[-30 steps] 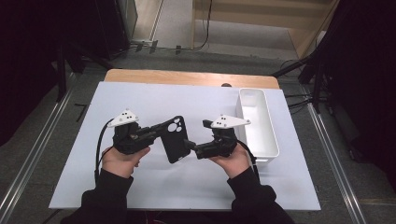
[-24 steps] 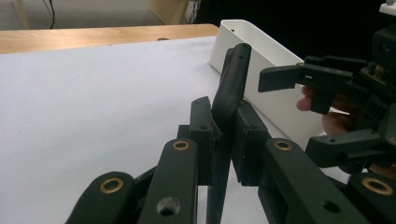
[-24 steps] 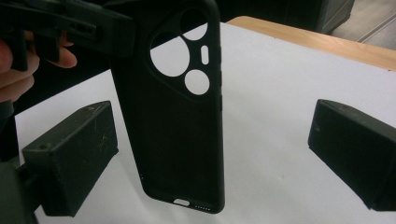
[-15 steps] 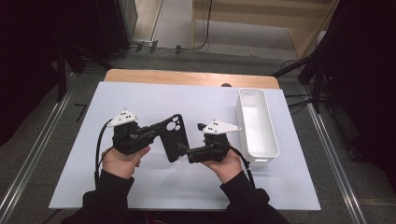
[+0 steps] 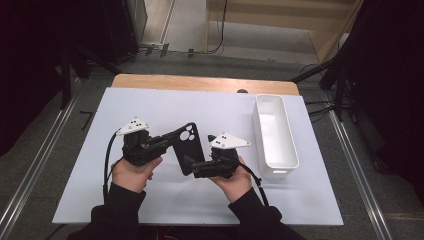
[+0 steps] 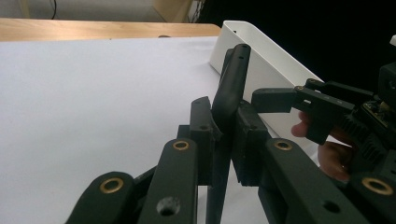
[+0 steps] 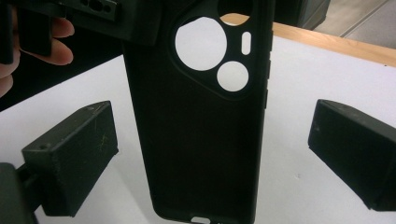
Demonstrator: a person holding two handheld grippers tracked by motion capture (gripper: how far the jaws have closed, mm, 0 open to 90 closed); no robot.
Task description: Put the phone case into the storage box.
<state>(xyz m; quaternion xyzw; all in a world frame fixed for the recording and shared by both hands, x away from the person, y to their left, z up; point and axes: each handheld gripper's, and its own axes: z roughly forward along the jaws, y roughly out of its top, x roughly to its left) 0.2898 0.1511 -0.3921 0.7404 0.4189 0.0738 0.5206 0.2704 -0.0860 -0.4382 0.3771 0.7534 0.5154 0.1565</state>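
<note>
A pale sheet (image 5: pixel 165 107) covers a wooden table (image 5: pixel 200 83), seen from above; a person's forearms enter from the bottom edge, each hand holding a black two-jaw gripper; at the left, the left gripper (image 5: pixel 161 143) reaches toward the middle with its jaws clamped on the long side edge of a black phone case (image 5: pixel 189 146), a grip shown close up in the left gripper view, where the case (image 6: pixel 229 95) stands edge-on between the pads; the case is held above the sheet at the centre, between the two hands; its long axis runs roughly away from the person, tilted slightly, with the camera cut-outs at the far end and the port slot at the near end; just right of it, the right gripper (image 5: pixel 196 168) sits at the case's lower edge, its jaws spread wide on either side of the case (image 7: pixel 201 116) without touching it; farther right, a long white tray (image 5: pixel 286 150) lies with its length running away from the person.
</note>
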